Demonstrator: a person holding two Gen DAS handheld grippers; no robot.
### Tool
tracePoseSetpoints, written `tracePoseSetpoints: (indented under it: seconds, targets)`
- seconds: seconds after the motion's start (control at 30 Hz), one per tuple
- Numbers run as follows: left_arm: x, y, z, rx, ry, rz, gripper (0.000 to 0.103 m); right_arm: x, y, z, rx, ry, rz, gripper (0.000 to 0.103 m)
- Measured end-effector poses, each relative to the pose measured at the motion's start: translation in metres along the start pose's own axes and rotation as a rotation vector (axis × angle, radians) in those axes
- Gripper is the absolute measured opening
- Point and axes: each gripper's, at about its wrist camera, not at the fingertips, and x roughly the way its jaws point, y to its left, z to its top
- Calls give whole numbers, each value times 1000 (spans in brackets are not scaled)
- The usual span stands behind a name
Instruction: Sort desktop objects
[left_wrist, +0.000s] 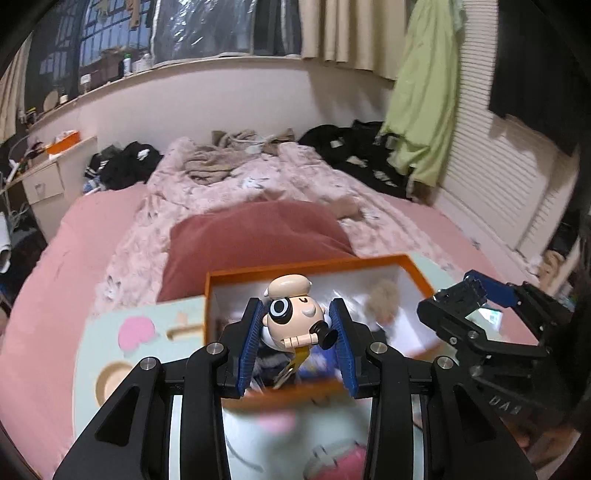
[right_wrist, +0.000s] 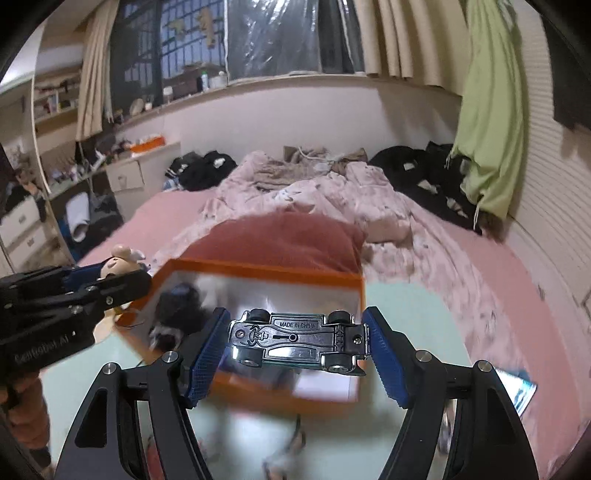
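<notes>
**Both grippers hold a toy above the orange box**

The left gripper (left_wrist: 297, 328) is closed on a small figurine (left_wrist: 293, 314), a cartoon head with a cream cap and one black ring eye. Its blue pads (left_wrist: 251, 343) press the head from both sides, and a yellow strap hangs below the figurine. In the left wrist view the toy is in front of the orange box (left_wrist: 258, 275), over its near part.

The right gripper (right_wrist: 297, 341) grips a toy car (right_wrist: 295, 339) by its front and rear ends. The car is turned with its metal underside to the camera, so that all four black wheels show. It is above the near side of the orange box (right_wrist: 258, 267), and the box is blurred below it.

The box stands on a pale green mat (left_wrist: 147, 332) with pink and cream shapes. Inside the box, which has a white inner floor, lie some dark and furry things, too blurred to name. Behind the box is a red pillow (right_wrist: 280, 236) on a bed with a pink blanket (right_wrist: 332, 192).

In the right wrist view the left gripper (right_wrist: 125, 284) is at the left edge, beside the box.
</notes>
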Motion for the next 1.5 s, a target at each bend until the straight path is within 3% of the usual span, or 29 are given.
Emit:
tracePoseSetpoints:
  seconds: [0.03,0.1,0.13,0.2,0.23,0.3,0.93,1.07,1.17,1.33,1.5]
  targets:
    - [11,4,3,-17,13,25,40,12,2,3,-2,9,-17,75]
    - [31,12,2,-56,66,75,67,37,3,1,3,57,-25,79]
    - [42,18,-2,-76,99,88,72,48,3,-3,6,87,-29,82]
    - [55,25,-16,-98,136,46,74,61,4,-13,2,128,-32,85]
    - [58,26,-21,-98,135,21,76,60,8,-18,-39,102,-55,87]
    - [53,21,-29,-37,75,20,79,56,14,-25,-88,59,-78,88]
    - [11,18,-67,-48,13,-11,80,20,24,-54,-83,59,-53,88]
    - [-13,11,-66,-32,-64,-31,80,7,16,-50,-28,38,-20,89]
    - [-42,-1,-68,-2,-120,-61,83,-18,14,-50,8,-6,-11,100]
    - [-54,-14,-85,8,-41,-51,83,-49,16,-63,5,-9,-1,101]
    - [-40,-10,-114,-13,54,-15,83,-50,17,-92,-7,79,-15,101]
